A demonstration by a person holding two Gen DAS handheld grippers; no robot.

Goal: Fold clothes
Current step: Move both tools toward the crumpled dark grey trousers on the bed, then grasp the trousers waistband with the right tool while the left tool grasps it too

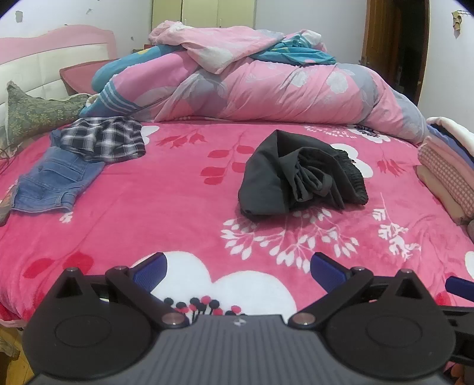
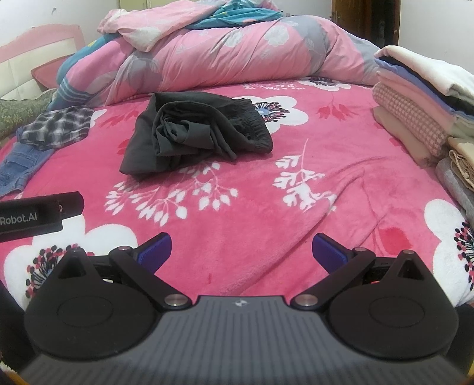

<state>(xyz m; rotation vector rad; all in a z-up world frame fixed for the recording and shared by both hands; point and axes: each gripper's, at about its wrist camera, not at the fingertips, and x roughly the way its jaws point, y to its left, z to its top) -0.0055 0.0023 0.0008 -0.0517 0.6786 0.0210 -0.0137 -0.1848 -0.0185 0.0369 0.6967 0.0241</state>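
Near edge: left gripper point(image 1: 238, 268) and right gripper point(image 2: 241, 248) both hover low over the bed, jaws spread wide, blue pads bare, nothing between them. In the right wrist view a black housing point(image 2: 41, 211) marked "Robot.AI" pokes in from the left. Surface is a plush pink blanket point(image 1: 142, 213) with white flowers and red leaf prints; a few soft creases near right. Mid-bed, ahead of both grippers and well apart from them: the dark grey garment point(image 1: 299, 174), crumpled in a heap, gathered elastic band facing right. Left side: blue denim shorts point(image 1: 56, 180) lying flat, a black-and-white plaid garment point(image 1: 103, 139) overlapping their far end. Right edge: stack of folded clothes point(image 2: 414, 109), pink, checked, blue and cream layers. Farther back: bulky pink floral duvet point(image 1: 281, 86) heaped across the bed's width, teal fabric point(image 1: 296, 53) on top. Far left: green patterned pillow point(image 1: 35, 115), pink pillow, pink-and-white padded headboard point(image 1: 44, 56). Beyond: white wall with chipped patches, pale cupboard doors point(image 1: 201, 11), dark wooden door point(image 1: 394, 44) far right.
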